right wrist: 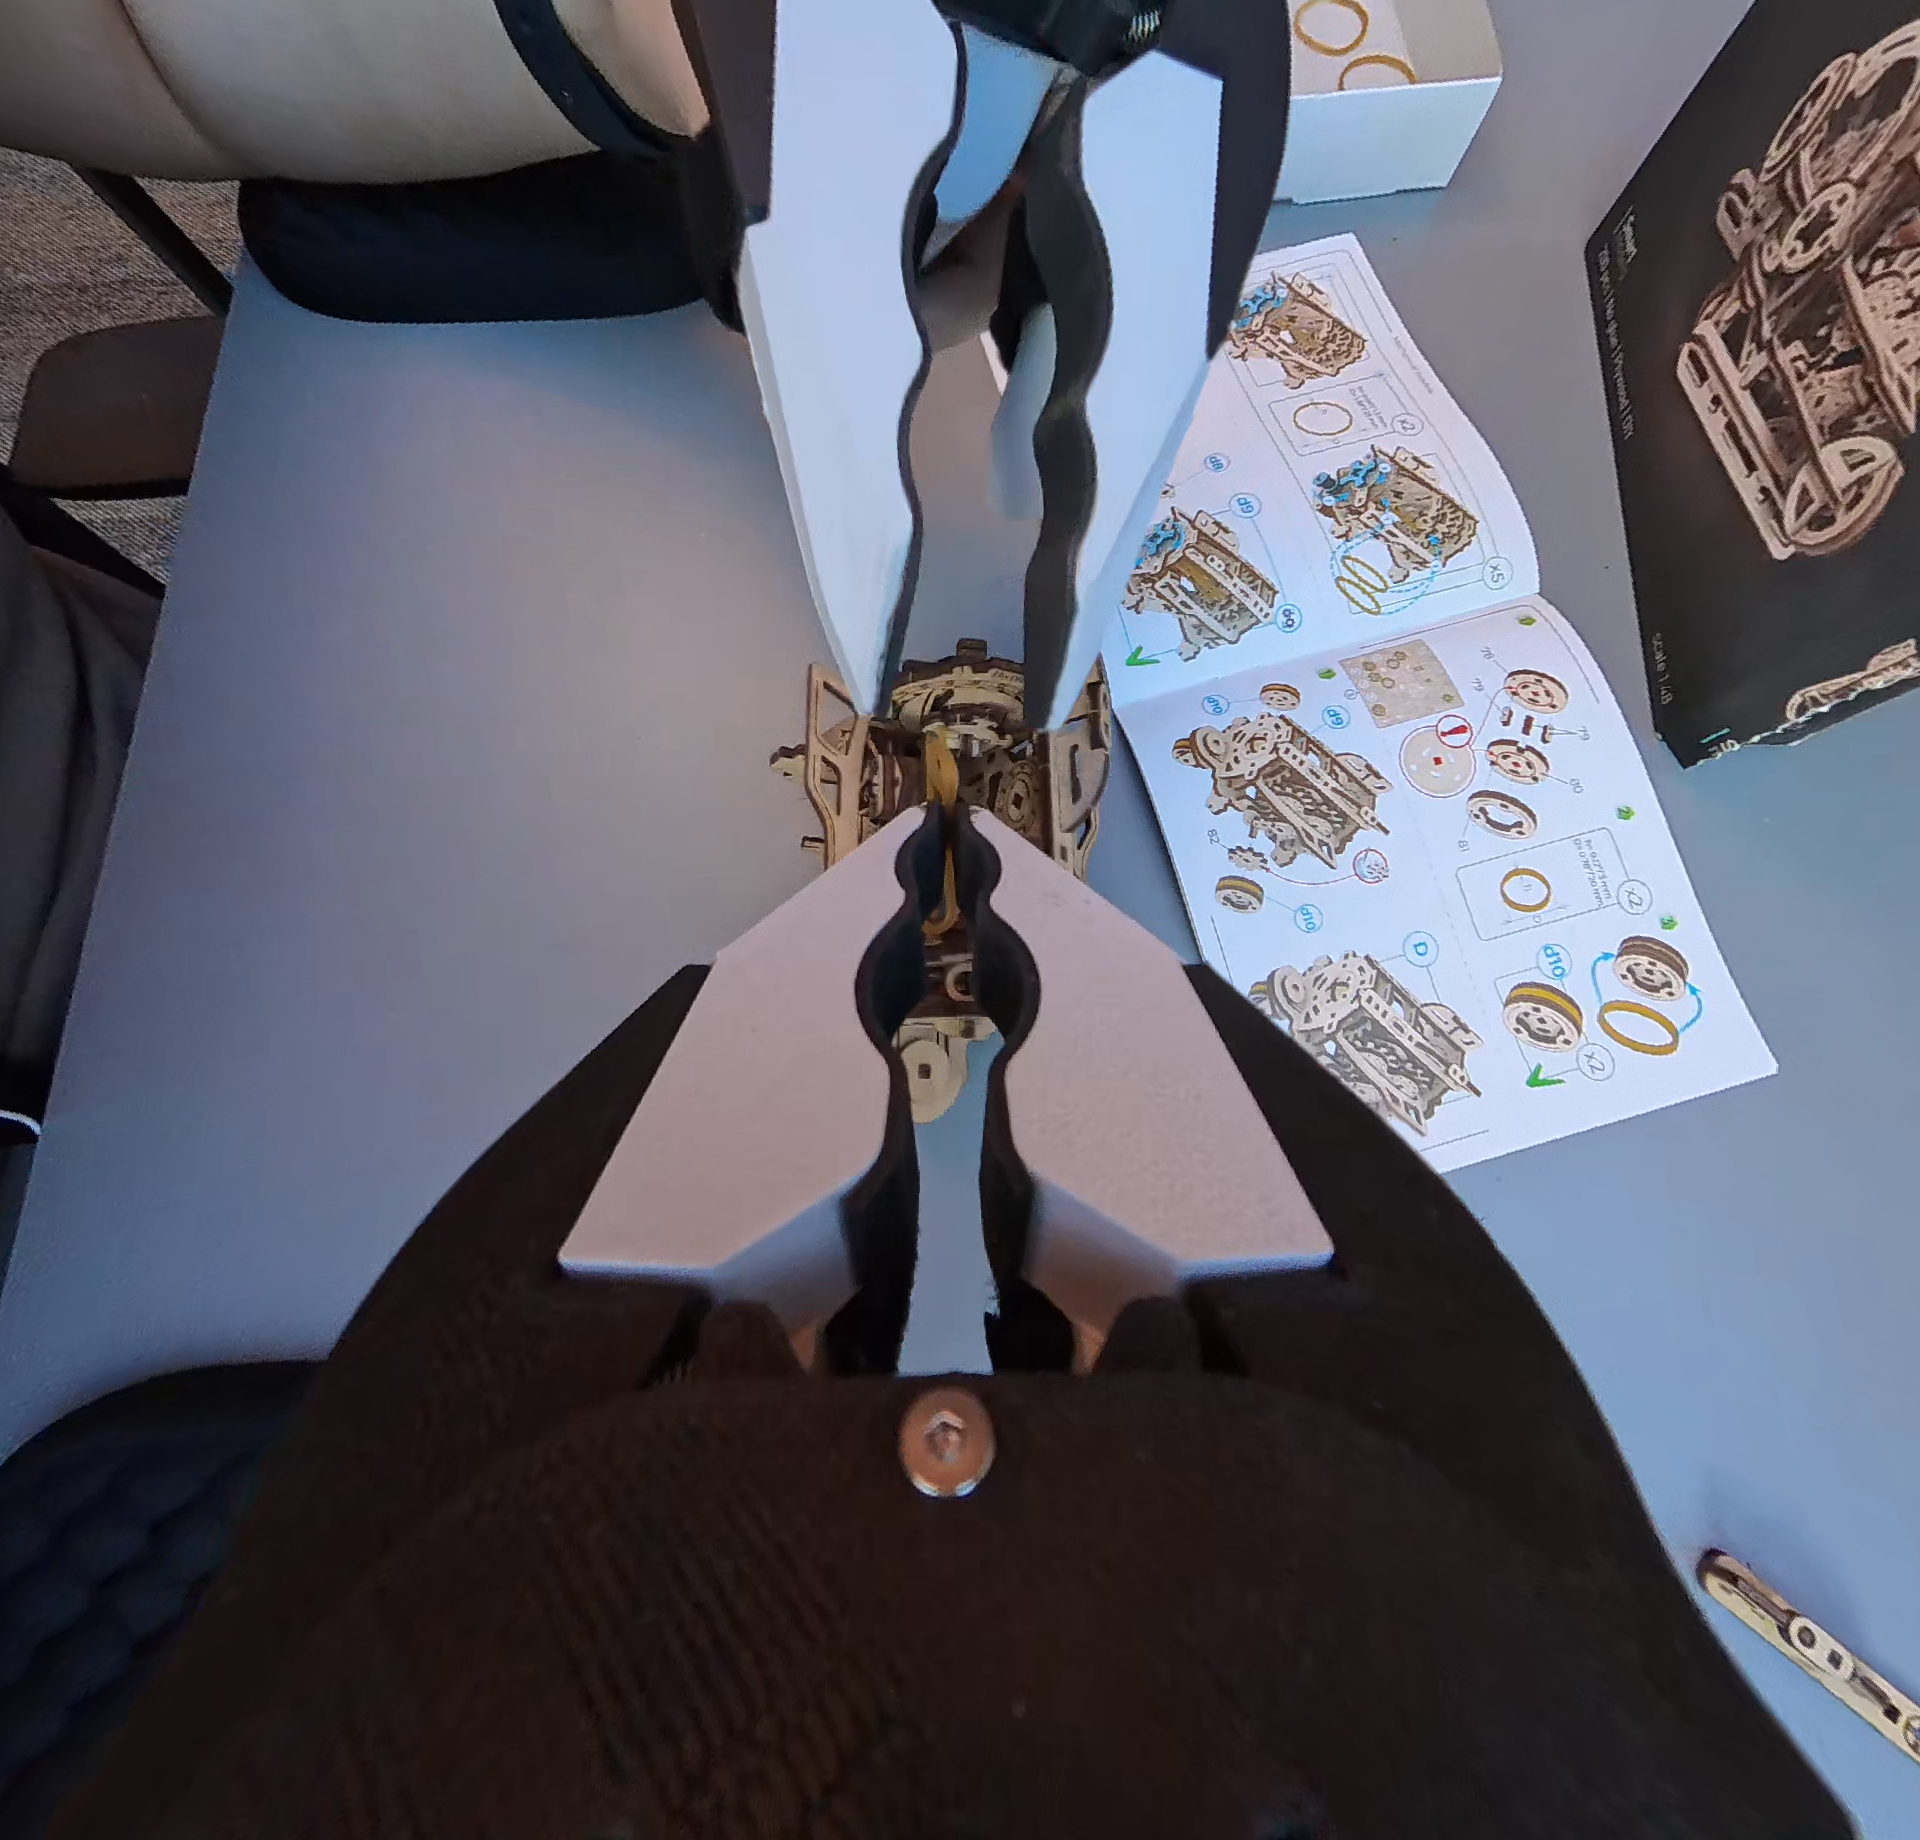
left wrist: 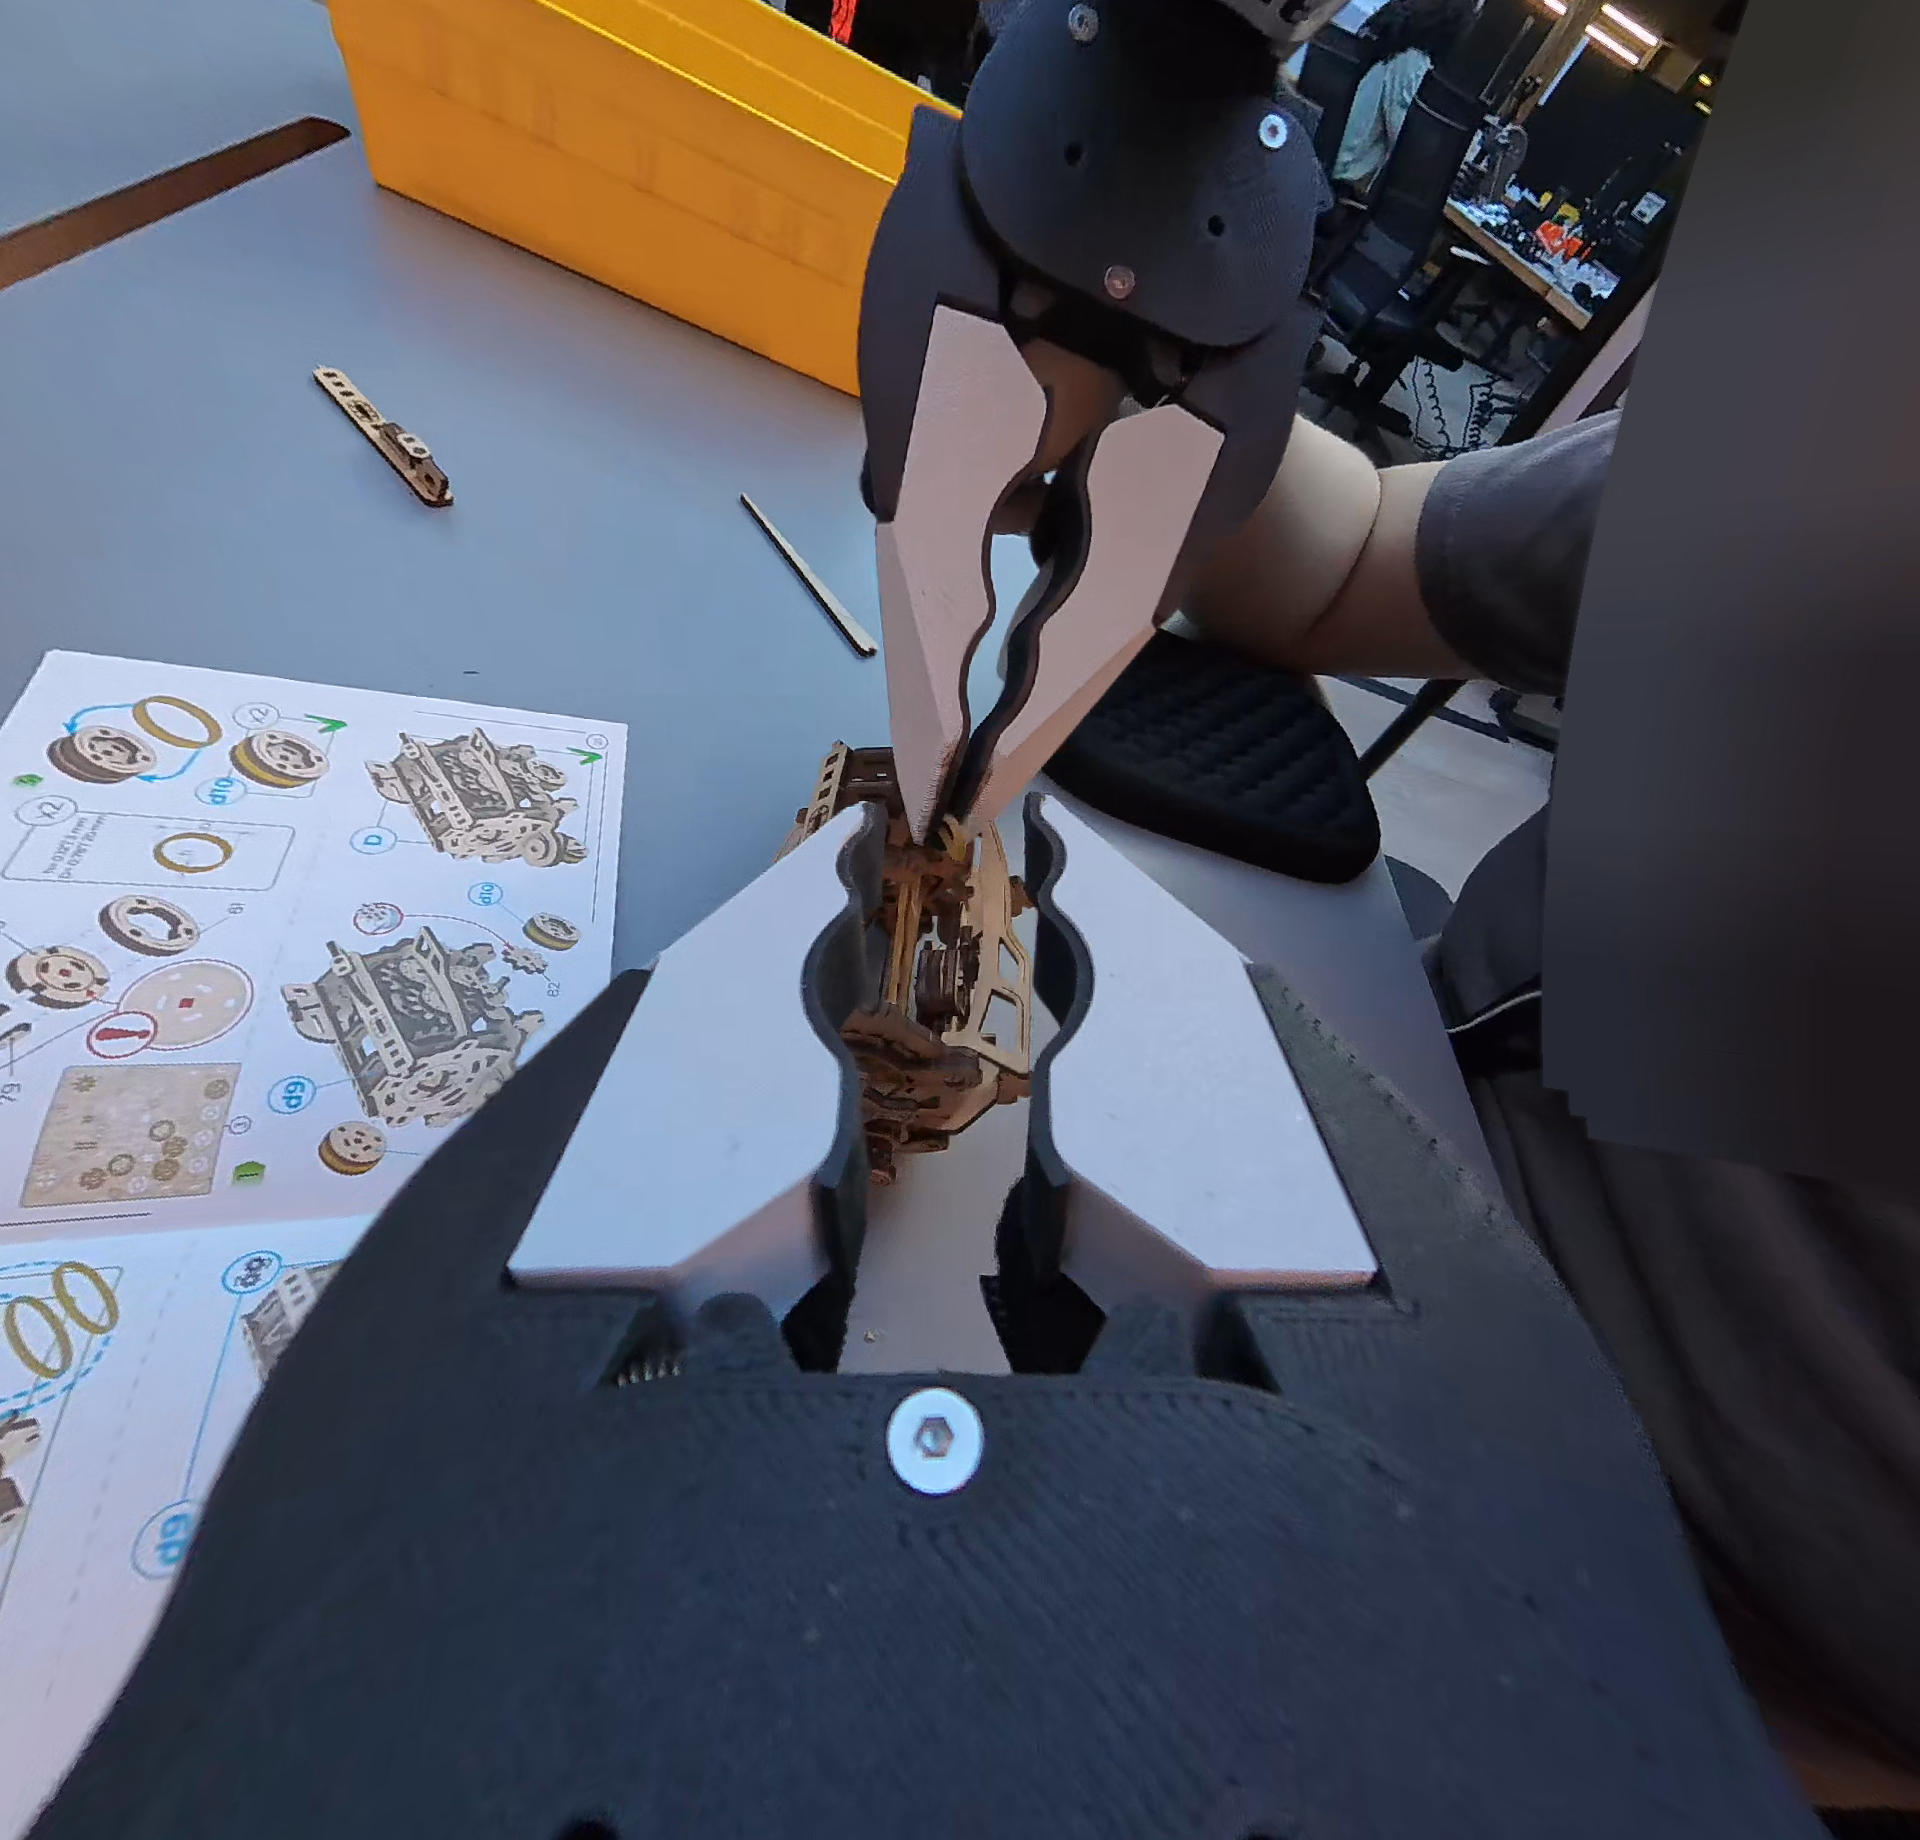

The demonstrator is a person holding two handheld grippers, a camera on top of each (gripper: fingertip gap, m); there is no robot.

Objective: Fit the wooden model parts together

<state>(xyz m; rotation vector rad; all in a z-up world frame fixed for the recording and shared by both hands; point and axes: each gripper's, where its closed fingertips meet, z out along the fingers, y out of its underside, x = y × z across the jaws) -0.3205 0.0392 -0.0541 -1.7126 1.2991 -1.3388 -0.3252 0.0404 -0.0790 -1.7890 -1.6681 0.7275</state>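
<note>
Right tongs [right wrist: 940, 822] pinch a yellow rubber band [right wrist: 940, 767]; left tongs [left wrist: 951, 834] straddle the latticed wooden model [left wrist: 951, 969].

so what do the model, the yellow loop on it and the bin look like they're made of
The model looks like thin, unpainted laser-cut plywood: pale faces, dark burnt-looking edges, lattice cutouts. The yellow loop, pinched by the right gripper, looks like a rubber band: thin, pulled taut, slightly glossy. The yellow bin seems moulded plastic, with smooth, even colour and stepped walls.
</note>
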